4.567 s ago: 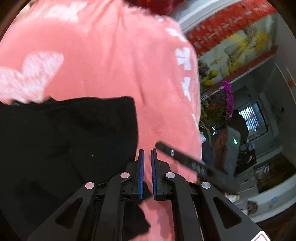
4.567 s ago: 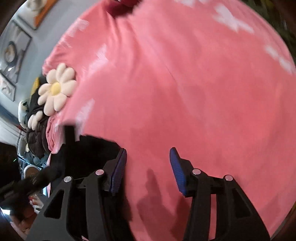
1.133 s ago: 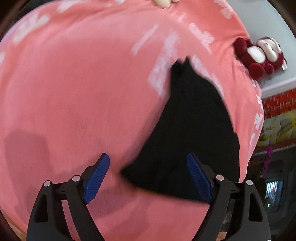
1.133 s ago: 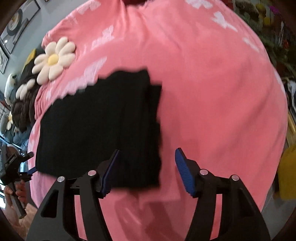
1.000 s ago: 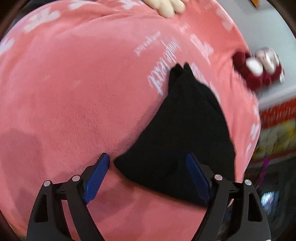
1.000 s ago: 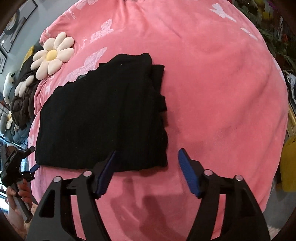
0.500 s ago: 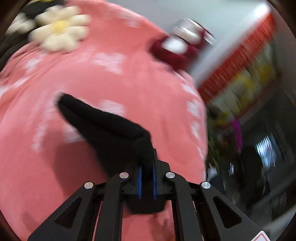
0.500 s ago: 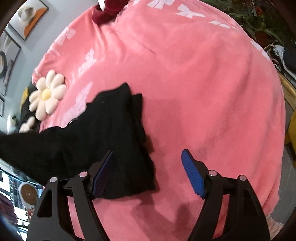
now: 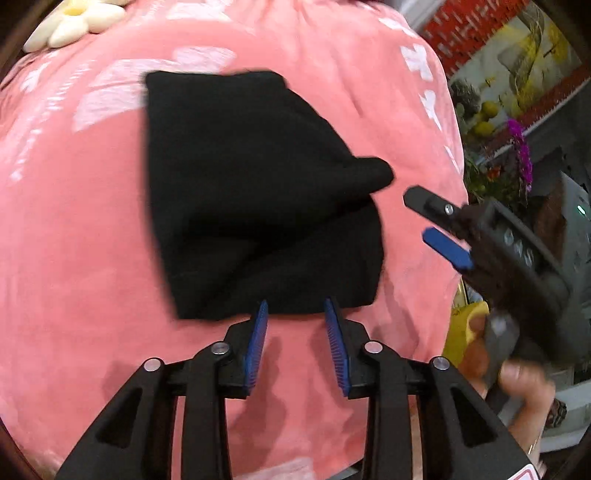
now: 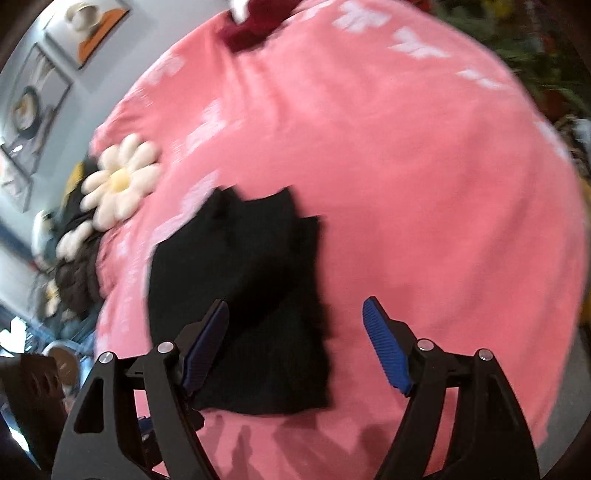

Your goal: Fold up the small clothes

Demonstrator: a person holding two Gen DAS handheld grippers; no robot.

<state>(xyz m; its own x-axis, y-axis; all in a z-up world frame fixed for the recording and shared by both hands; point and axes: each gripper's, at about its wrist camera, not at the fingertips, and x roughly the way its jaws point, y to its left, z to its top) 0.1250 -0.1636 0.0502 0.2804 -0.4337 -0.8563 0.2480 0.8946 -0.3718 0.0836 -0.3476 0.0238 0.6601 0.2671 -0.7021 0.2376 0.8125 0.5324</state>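
Observation:
A small black garment (image 9: 258, 192) lies folded on a pink blanket (image 9: 74, 240), with one bunched corner sticking out to the right. My left gripper (image 9: 295, 306) hovers just short of its near edge. Its jaws are opening and nothing is between them. In the right wrist view the same black garment (image 10: 251, 295) lies below my right gripper (image 10: 295, 308), which is open wide above the cloth's right half without touching it. The left wrist view also shows my right gripper (image 9: 417, 214) beside the garment, held by a hand (image 9: 517, 373).
A white daisy cushion (image 10: 118, 181) and dark plush toys (image 10: 74, 280) lie at the blanket's left edge. A dark red plush (image 10: 255, 22) sits at the far end. Framed pictures (image 10: 96, 26) hang on the wall. Plants and purple flowers (image 9: 517, 147) stand past the blanket's right edge.
My left gripper shut on the garment's end, carried it across over the rest and let go. The garment now lies about half as long. The right gripper stayed open and shifted slightly.

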